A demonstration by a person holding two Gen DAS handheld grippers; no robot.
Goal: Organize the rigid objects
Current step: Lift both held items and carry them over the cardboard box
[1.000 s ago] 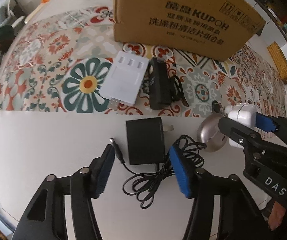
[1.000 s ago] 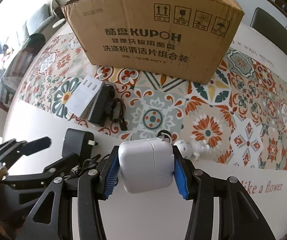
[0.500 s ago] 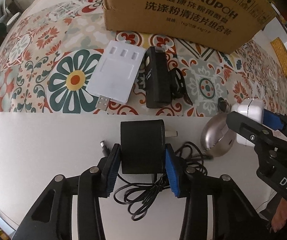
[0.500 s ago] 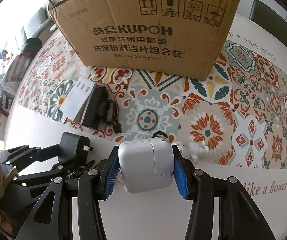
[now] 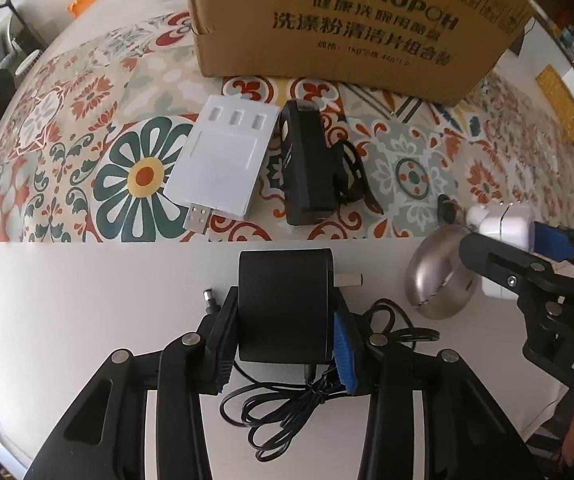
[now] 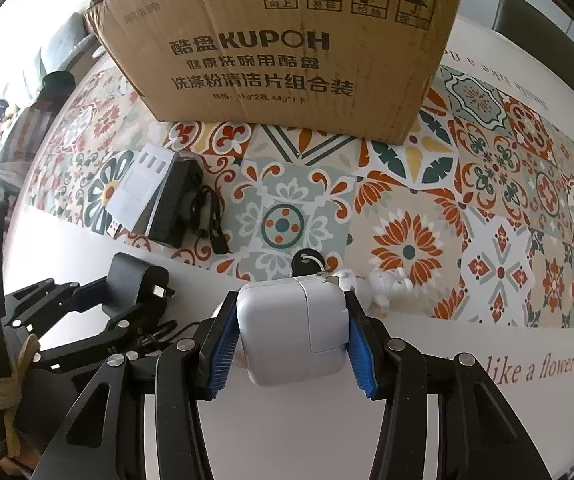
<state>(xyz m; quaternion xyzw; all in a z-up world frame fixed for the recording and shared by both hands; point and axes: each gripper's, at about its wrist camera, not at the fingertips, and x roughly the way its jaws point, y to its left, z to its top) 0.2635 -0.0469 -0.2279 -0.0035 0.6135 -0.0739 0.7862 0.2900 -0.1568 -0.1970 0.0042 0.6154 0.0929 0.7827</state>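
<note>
My left gripper [image 5: 285,340] is shut on a black power adapter [image 5: 285,304] that lies on the white table; its thin black cord [image 5: 287,408] coils just below the pads. The same black power adapter [image 6: 135,284] shows at the left of the right wrist view. My right gripper [image 6: 291,340] is shut on a white charger cube [image 6: 291,332], held above the table. That white charger cube [image 5: 503,232] appears at the right edge of the left wrist view. A large cardboard box [image 6: 279,48] stands behind on the patterned mat.
On the mat lie a white USB hub [image 5: 223,164] and a black charger with a strap [image 5: 307,172]. A silver round object [image 5: 435,276] sits by the right gripper. A small black key [image 6: 307,260] and a white figurine [image 6: 387,284] lie at the mat's edge.
The left gripper came down over the black adapter and closed its pads on the adapter's sides. The right gripper kept hold of the white cube and barely moved.
</note>
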